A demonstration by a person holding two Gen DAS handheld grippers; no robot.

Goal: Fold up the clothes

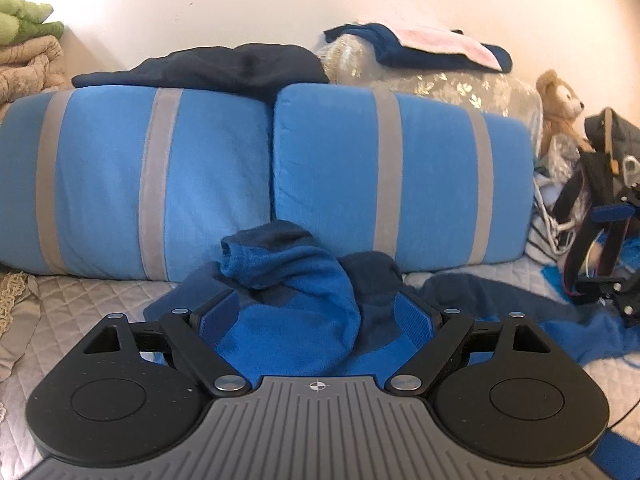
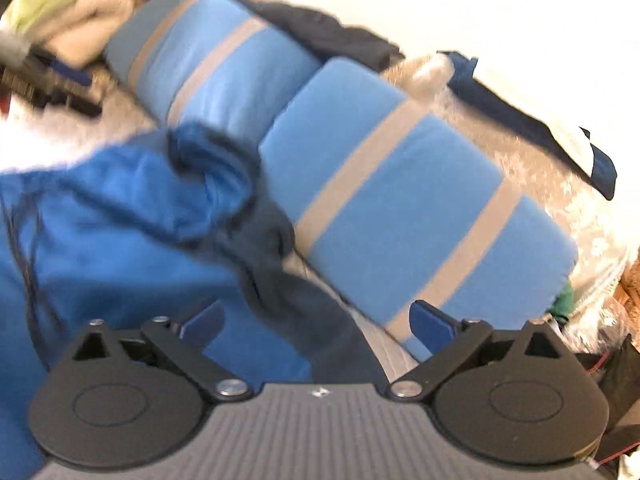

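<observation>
Blue fleece, bright with darker navy patches, fills the space between the pads of my left gripper (image 1: 316,316): this garment (image 1: 296,300) is bunched in a thick hump there, its cuff standing up just in front of the 2 blue cushions (image 1: 400,176). The pads sit wide apart with the bundle wedged between them, pressing against both, so I read this as a grip on a bulky wad of cloth. The rest of the garment trails off to the right of the hump, lying over the quilted grey bed cover (image 1: 64,304).

My right gripper (image 2: 318,322) stands open, its 2 blue pads spread wide with nothing pinched between them. In its tilted, blurred view the same garment (image 2: 120,216) spreads below and to the left of the cushions (image 2: 400,208), and a dark navy strip of it runs down between the pads without touching either.

On top of the cushions lies a dark folded garment (image 1: 208,68). To the right of the cushions sits a teddy bear (image 1: 560,100), and beyond their left end a beige quilt (image 1: 28,68) is piled up.
</observation>
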